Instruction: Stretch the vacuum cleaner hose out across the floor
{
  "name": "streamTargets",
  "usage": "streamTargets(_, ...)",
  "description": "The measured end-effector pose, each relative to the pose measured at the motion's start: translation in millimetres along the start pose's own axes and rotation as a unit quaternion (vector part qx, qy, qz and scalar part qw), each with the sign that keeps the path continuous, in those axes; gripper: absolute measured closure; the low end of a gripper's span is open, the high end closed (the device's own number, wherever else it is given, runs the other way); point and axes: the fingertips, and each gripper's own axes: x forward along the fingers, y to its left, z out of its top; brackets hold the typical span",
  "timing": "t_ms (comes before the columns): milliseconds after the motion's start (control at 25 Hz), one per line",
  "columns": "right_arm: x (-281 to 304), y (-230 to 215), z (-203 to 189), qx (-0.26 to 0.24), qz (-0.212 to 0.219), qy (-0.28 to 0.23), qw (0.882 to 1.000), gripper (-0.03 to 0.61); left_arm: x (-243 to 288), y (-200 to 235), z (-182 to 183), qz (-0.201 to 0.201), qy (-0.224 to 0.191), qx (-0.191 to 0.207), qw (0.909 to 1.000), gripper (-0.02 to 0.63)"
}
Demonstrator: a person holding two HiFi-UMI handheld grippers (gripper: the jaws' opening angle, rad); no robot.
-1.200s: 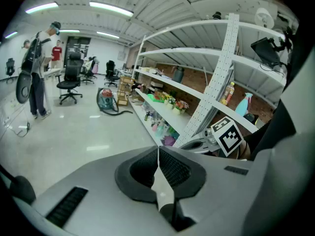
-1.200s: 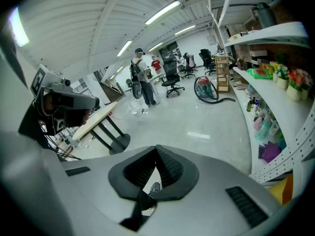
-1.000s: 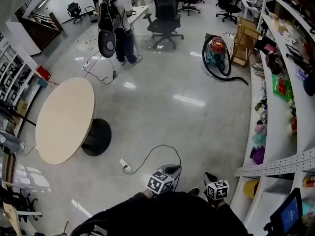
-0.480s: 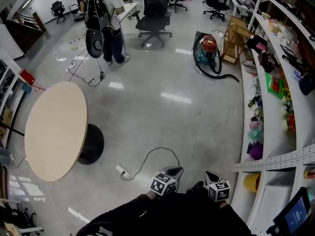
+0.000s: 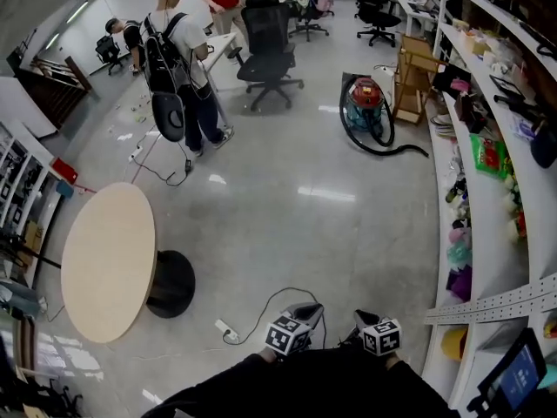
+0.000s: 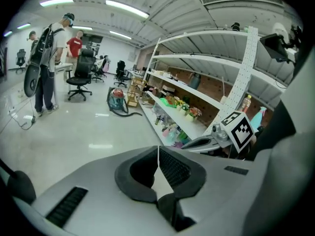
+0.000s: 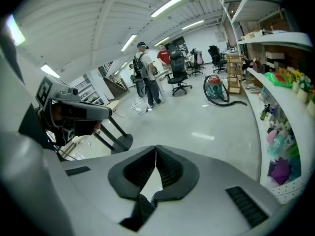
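My left tool (image 5: 304,308) and right tool (image 5: 363,319) sit low at 6 o'clock, both closed tight and empty. Just ahead, a thin cable (image 5: 291,288) loops across the floor (image 5: 287,216). Far off at 1 o'clock stands the vacuum cleaner (image 5: 364,101), with its black hose (image 5: 387,151) curled around it on the floor.

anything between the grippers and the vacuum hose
Nothing visible: bare floor runs from the left gripper and right gripper to the vacuum hose. Only a thin cable lies flat ahead of the left one.
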Motion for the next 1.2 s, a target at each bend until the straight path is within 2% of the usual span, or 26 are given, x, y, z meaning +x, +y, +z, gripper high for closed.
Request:
streamTargets(80,-2,-21,11,-0.014,0.016,0.002,1.000,0.565,15,-9,21,0.015,-0.009,-0.006,0.9998,0.589)
streamTargets(280,-7,-60,31,-0.024,0.037,-0.004,0.999,0.565,45,-26,55,0.036,-0.009,0.012,0.9992,0.589)
streamTargets(560,-11,-110,45,0.001,0.006,-0.020,1.000,0.565,79,-25,73,0.046,0.006,0.001,0.9989,0.589)
streamTargets(800,5,-155,66,0.018,-0.029,-0.017,0.999,0.565,128,-11,98,0.006,0.019,0.002,0.9998,0.589)
streamTargets(960,26,-180,88,0.024,-0.053,-0.009,0.998,0.564,163,18,138,-0.027,0.005,0.005,0.9996,0.589)
streamTargets(1200,51,-223,182,0.017,-0.119,-0.020,0.993,0.565,196,78,225,-0.068,-0.024,0.025,0.9971,0.589)
